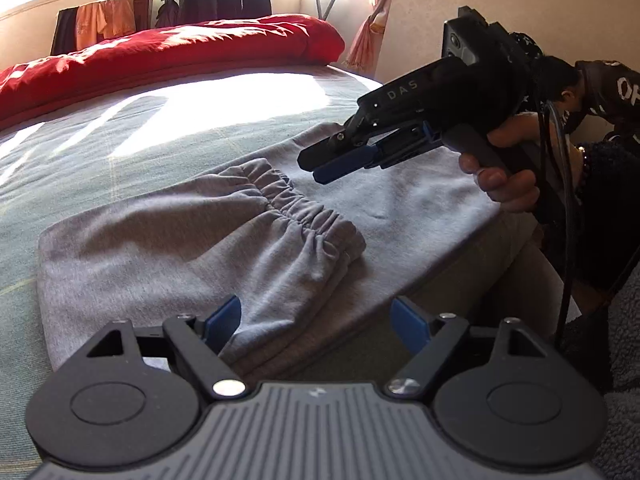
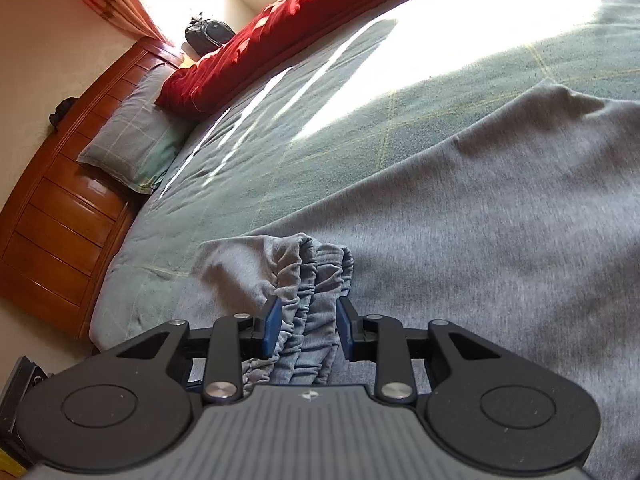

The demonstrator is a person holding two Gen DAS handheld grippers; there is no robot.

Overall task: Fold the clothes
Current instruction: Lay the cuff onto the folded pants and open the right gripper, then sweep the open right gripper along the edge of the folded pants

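The bed [image 2: 280, 168] is covered by a grey-green sheet crossed with thin yellow lines, sunlit across its middle. A grey garment [image 1: 160, 248] with a gathered elastic cuff is spread along the near edge, one part apparently draped over that edge. A red quilt [image 1: 180, 48] is heaped along the far edge. A checked pillow [image 2: 132, 140] is set against the wooden headboard [image 2: 68, 200].

Bedsheet [image 2: 320, 152] beyond open — red quilt [image 1: 168, 48] borders far edge
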